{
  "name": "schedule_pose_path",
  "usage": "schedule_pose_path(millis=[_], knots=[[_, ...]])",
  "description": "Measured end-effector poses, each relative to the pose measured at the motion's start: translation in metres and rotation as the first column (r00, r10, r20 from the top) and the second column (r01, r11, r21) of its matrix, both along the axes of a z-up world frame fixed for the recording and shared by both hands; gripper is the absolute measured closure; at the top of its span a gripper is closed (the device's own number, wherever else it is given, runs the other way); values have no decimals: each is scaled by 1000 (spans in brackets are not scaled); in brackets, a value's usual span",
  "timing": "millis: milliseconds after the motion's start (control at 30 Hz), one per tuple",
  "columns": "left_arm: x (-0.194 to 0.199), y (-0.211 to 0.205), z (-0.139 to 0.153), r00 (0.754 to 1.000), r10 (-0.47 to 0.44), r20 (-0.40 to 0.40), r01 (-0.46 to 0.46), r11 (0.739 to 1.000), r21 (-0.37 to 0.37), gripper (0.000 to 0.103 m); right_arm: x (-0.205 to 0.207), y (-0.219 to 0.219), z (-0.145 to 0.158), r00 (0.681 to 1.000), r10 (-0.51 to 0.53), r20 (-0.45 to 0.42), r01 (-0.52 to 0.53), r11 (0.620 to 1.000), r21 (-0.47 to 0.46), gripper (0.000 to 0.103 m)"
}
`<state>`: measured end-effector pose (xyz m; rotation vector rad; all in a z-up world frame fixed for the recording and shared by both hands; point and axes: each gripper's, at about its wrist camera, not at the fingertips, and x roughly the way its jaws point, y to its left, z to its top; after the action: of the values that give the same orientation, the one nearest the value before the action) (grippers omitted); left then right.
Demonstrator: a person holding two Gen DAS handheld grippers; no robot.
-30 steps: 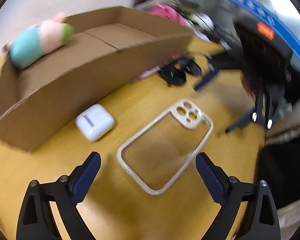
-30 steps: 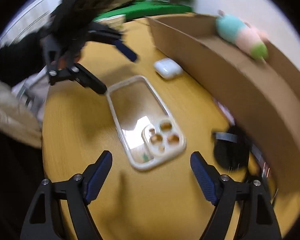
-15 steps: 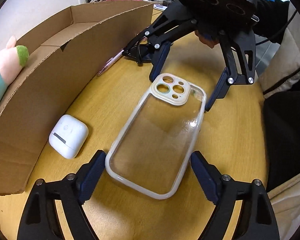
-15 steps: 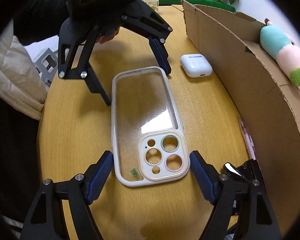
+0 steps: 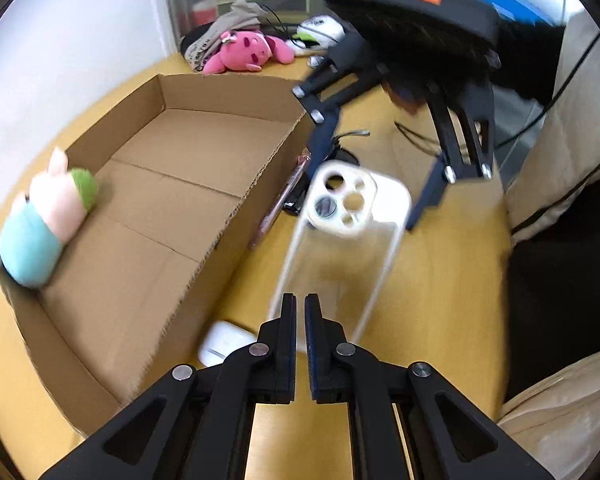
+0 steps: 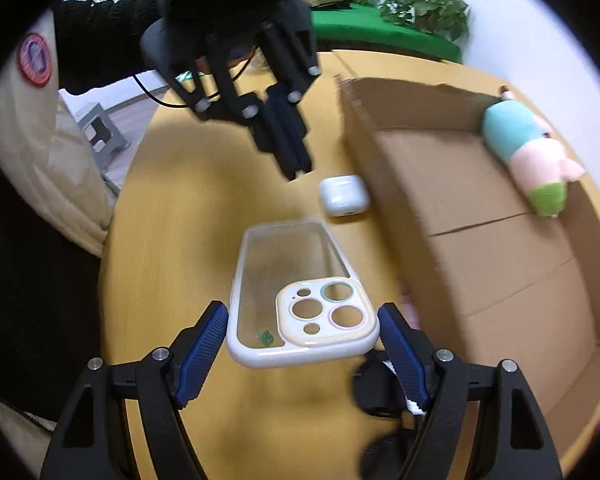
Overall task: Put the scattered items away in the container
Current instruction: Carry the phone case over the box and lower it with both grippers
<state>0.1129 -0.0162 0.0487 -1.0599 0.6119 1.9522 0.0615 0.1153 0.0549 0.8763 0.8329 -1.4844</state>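
Note:
A clear phone case with a cream camera block is lifted off the yellow table. My right gripper is shut on the phone case at its camera end. It also shows in the left wrist view, tilted and blurred. My left gripper is shut and empty, away from the case's far end. A white earbud case lies by the cardboard box, which holds a plush toy.
A pink pen and a black clip with cables lie beside the box wall. More plush toys sit at the table's far end. A beige jacket hangs at the right edge.
My right gripper closed on the phone case and lifted it. My left gripper shut empty and rose above the table; the box interior now shows.

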Motion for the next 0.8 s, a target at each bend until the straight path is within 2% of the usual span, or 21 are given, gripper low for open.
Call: schedule_pose_path(millis=[33,67,100,167,233,300,567,667,700,800], knots=[[0,1,-2,1000,2,0,-2,1000,-9,90,-4,0,-2,1000,-5,-12,6,1000,23,26],[0,1,-6,1000,7,12,-7,1000,-5,65,-6,-1,-6,1000,-7,-11,7,999,39,26],[0,2,-9,1000,14,22,-14,1000,6,30,-2,3,-12,1000,-8,-4,8,999,49,26],[3,7,-17,999,30,20,-31,998,46,5,3,9,-22,999,-10,31,8,999,53,26],[6,14,-28,999,22,37,-24,998,55,4,5,10,-34,998,-9,65,6,999,44,26],[6,25,-40,999,9,39,-10,1000,23,4,11,18,-42,997,-7,80,4,999,47,26],[11,67,-84,980,-159,121,169,982,-83,5,21,22,-46,996,38,84,-45,995,84,26],[15,73,-89,972,-205,114,216,972,-96,10,23,21,-45,995,51,82,-59,993,99,26],[14,74,-87,971,-212,113,223,971,-93,20,24,21,-46,995,55,80,-63,992,107,26],[16,78,-85,968,-223,115,235,966,-104,20,26,21,-49,995,63,79,-72,990,125,26]])
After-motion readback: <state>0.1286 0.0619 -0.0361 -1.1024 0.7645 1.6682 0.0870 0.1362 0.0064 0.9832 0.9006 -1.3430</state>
